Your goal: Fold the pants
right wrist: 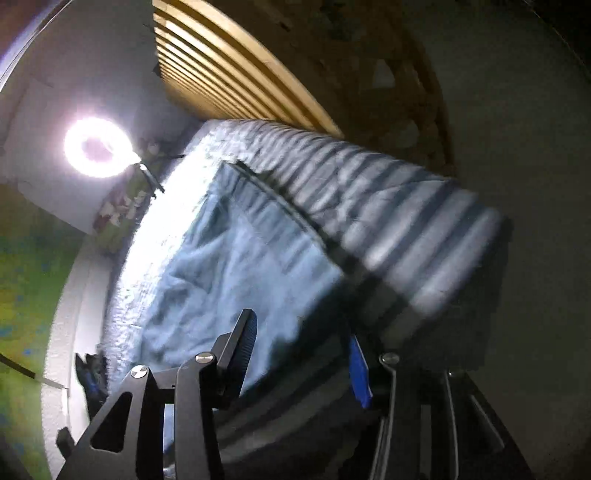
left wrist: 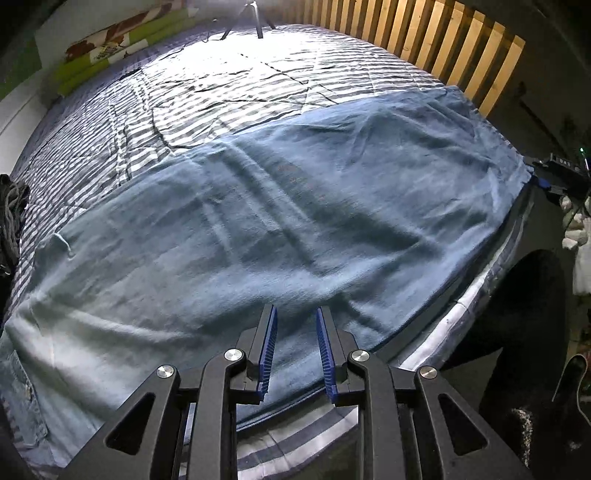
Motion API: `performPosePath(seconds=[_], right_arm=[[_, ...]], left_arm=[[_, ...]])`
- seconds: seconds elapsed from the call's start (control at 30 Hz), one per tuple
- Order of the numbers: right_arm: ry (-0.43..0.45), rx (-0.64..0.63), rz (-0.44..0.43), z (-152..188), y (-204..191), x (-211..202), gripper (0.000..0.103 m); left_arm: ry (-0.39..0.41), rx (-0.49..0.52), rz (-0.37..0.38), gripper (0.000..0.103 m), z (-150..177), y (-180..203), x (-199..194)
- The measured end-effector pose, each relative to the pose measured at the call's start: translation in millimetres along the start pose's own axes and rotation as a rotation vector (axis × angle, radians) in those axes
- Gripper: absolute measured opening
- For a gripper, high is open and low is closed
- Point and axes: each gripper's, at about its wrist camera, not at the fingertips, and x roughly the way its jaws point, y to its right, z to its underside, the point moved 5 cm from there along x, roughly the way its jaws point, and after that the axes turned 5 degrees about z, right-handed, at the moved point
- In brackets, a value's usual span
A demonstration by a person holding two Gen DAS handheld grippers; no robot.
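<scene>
Light blue pants (left wrist: 295, 206) lie spread flat across the striped bed cover (left wrist: 240, 92), reaching its near edge. My left gripper (left wrist: 295, 314) hovers over the pants near that edge, jaws a little apart, cloth showing below the gap and nothing pinched. In the right wrist view the pants (right wrist: 240, 258) run away toward the lamp. My right gripper (right wrist: 301, 326) stands open over their near end, blue pads wide apart, not pressing on cloth. A black and blue part (left wrist: 543, 181) at the pants' right end looks like that same gripper.
A wooden slat headboard (left wrist: 424, 40) stands behind the bed. A tripod (left wrist: 251, 18) and a bright ring light (right wrist: 98, 147) are at the far side. Green patterned rolls (left wrist: 110, 48) line the wall. Dark cloth (left wrist: 11, 214) lies at the left edge. Floor lies right of the bed.
</scene>
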Motion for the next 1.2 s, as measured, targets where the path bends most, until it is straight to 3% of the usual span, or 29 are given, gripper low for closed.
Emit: performPosePath(seconds=[0.1, 0.17, 0.27, 0.33, 0.57, 0.8, 0.9, 1.03, 1.2], right_arm=[[0.009, -0.062, 0.06, -1, -8, 7, 0.043], [0.019, -0.041, 0.044, -1, -7, 9, 0.042], [0.017, -0.054, 0.073, -3, -10, 10, 0.013], [0.027, -0.046, 0.058, -6, -16, 5, 0.009], [0.141, -0.102, 0.013, -11, -62, -34, 0.007], [0.148, -0.09, 0.0, -15, -84, -41, 0.007], [0.155, -0.103, 0.025, -15, -91, -43, 0.007], [0.148, -0.115, 0.118, -14, -92, -36, 0.007], [0.186, -0.231, 0.114, -3, -149, -43, 0.007]], left_arm=[[0.005, 0.0, -0.001, 0.024, 0, 1, -4], [0.007, -0.002, -0.003, 0.024, 1, 0, -5], [0.009, -0.022, -0.004, 0.024, 2, -6, -8], [0.018, -0.043, -0.002, 0.024, 2, -10, -12], [0.066, -0.087, -0.033, 0.024, 9, -36, -36], [0.096, -0.161, -0.049, 0.024, 30, -72, -56], [0.109, -0.195, -0.057, 0.024, 40, -90, -61], [0.142, -0.28, -0.052, 0.024, 58, -122, -70], [0.138, -0.386, -0.049, 0.028, 94, -166, -69]])
